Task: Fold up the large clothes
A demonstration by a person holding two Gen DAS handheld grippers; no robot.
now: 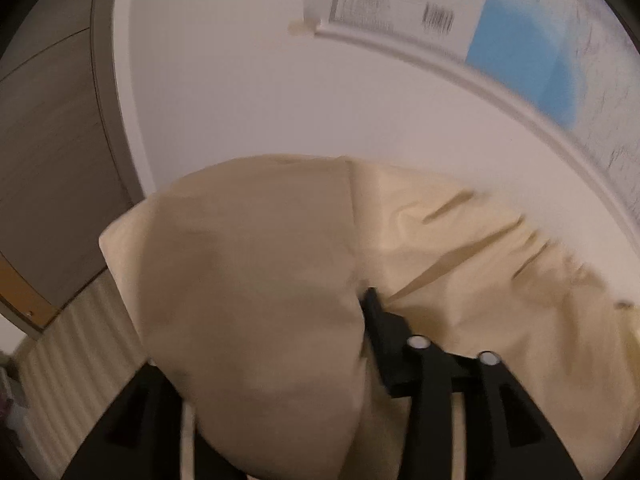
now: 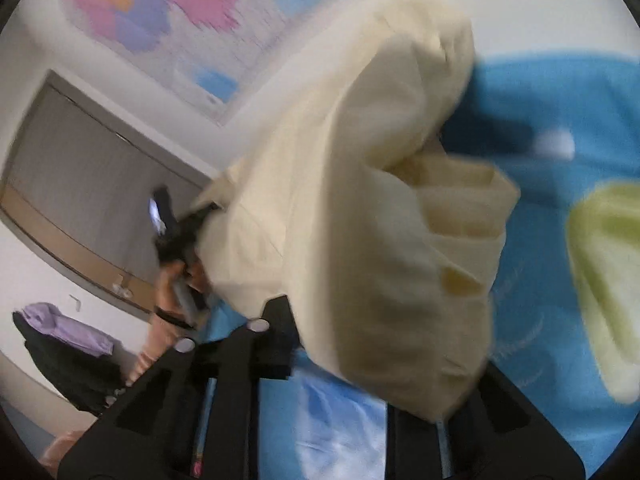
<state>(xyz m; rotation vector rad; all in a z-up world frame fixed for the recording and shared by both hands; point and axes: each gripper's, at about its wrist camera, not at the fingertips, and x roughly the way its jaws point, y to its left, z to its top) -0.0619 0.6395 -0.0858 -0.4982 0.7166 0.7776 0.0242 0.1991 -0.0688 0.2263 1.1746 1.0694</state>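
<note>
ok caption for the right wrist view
Right tongs lift a bunched cream garment above a blue patterned sheet.

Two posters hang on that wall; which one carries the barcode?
The white sheet with the blue block, taped up in the left wrist view. The other is a multicoloured map, pink, yellow and purple, with no barcode visible.

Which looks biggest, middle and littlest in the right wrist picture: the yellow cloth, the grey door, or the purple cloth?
1. Yellow cloth: it fills the middle, but it hangs right at the camera, which makes it look bigger.
2. Grey door.
3. Purple cloth: smallest, far off in the corner.
</note>
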